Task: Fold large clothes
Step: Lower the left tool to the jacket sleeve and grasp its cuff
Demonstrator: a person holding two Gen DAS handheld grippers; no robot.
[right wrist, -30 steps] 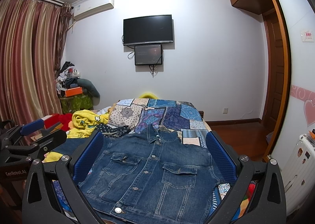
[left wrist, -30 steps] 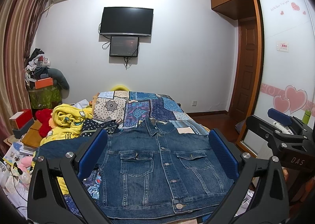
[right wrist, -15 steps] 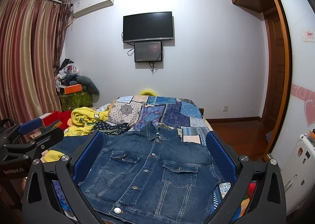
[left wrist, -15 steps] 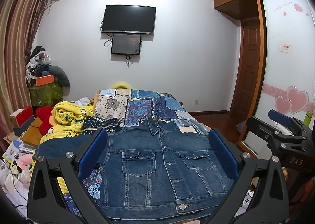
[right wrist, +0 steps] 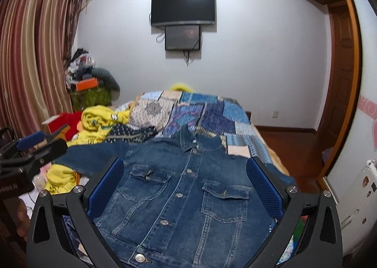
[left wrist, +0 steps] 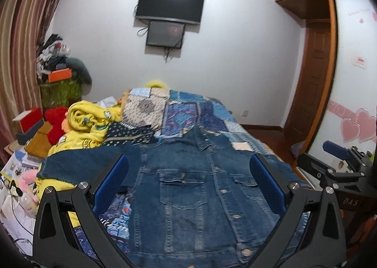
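A blue denim jacket (left wrist: 188,187) lies flat, front up and buttoned, on a patchwork bedspread (left wrist: 179,112); its collar points away and one sleeve stretches out to the left. My left gripper (left wrist: 188,183) is open and empty, held above the jacket's lower left part. My right gripper (right wrist: 186,185) is open and empty above the jacket (right wrist: 188,187), lower right part. Each gripper shows at the other view's edge: the right one (left wrist: 339,164) and the left one (right wrist: 33,150).
A yellow blanket (left wrist: 87,121) and a dark dotted cloth (left wrist: 127,137) lie left of the jacket. Boxes, toys and papers (left wrist: 26,147) crowd the left bedside. A wooden door (left wrist: 313,84) and a wardrobe panel stand on the right, a radiator (right wrist: 355,199) near the right gripper.
Both grippers have moved forward and lower toward the jacket, which now looms larger. Both stay open. The jacket has not moved.
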